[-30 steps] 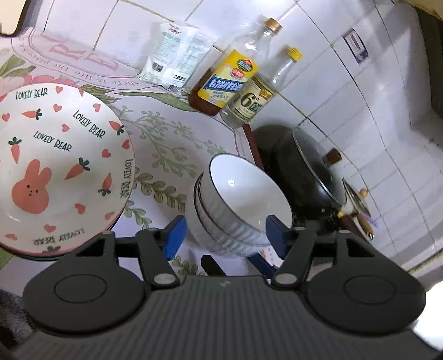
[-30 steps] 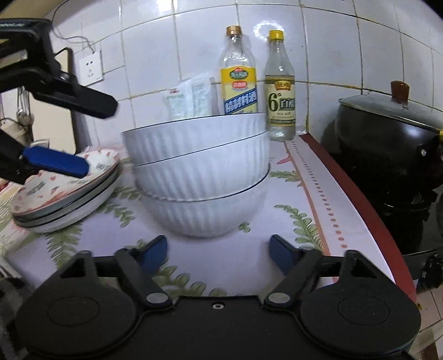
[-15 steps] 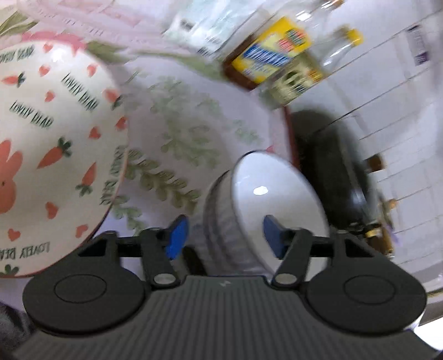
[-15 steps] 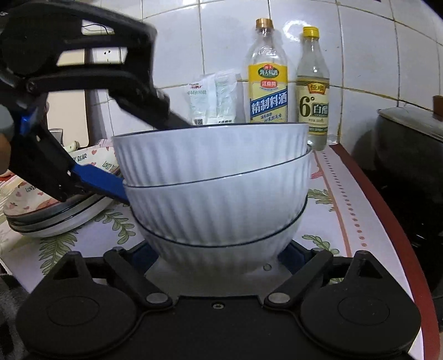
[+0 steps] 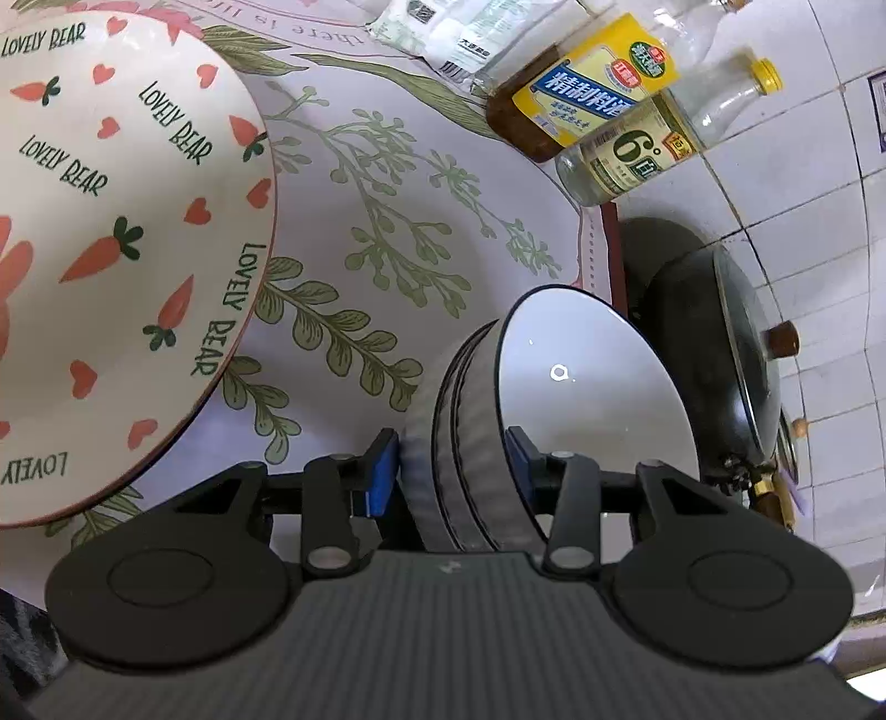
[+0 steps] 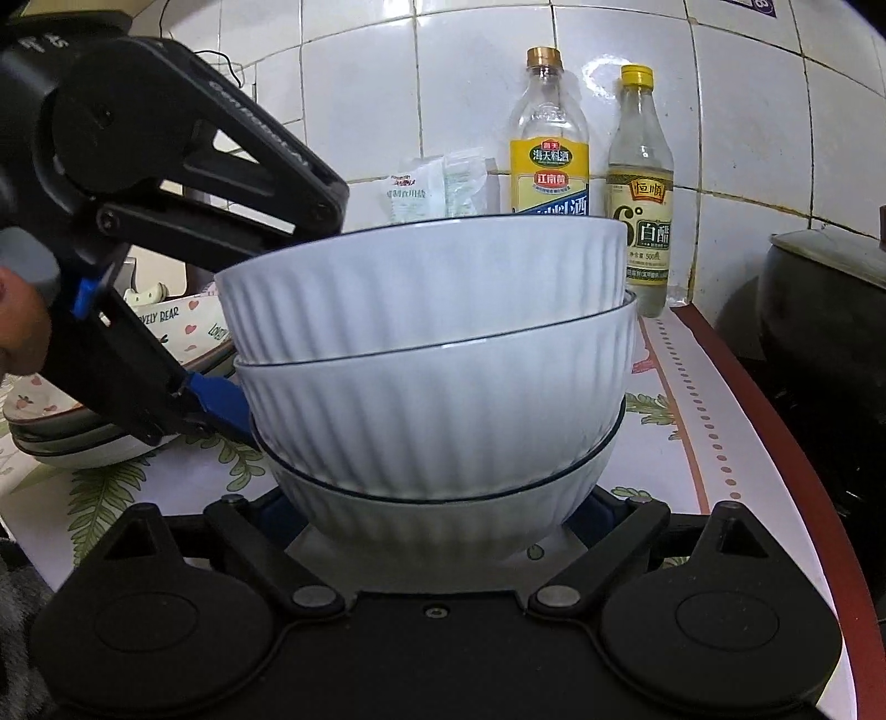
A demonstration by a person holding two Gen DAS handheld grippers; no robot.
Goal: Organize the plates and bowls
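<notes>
White tiled wall (image 6: 387,83) fills the upper frame; a leaf-printed cloth (image 5: 387,232) covers the surface below, maroon-edged at right.

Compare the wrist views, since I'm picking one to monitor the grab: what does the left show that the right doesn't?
Left only: the top bowl's inside and the plate's printed face. The left gripper, whose jaws have just been closing, has one pad inside the bowls and one outside, seemingly touching.
Right only: three bowls stacked, seen side on. The right gripper, whose jaws have just been opening, flanks the bottom one.
Both: bowls, plate, bottles, packet, pot.
</notes>
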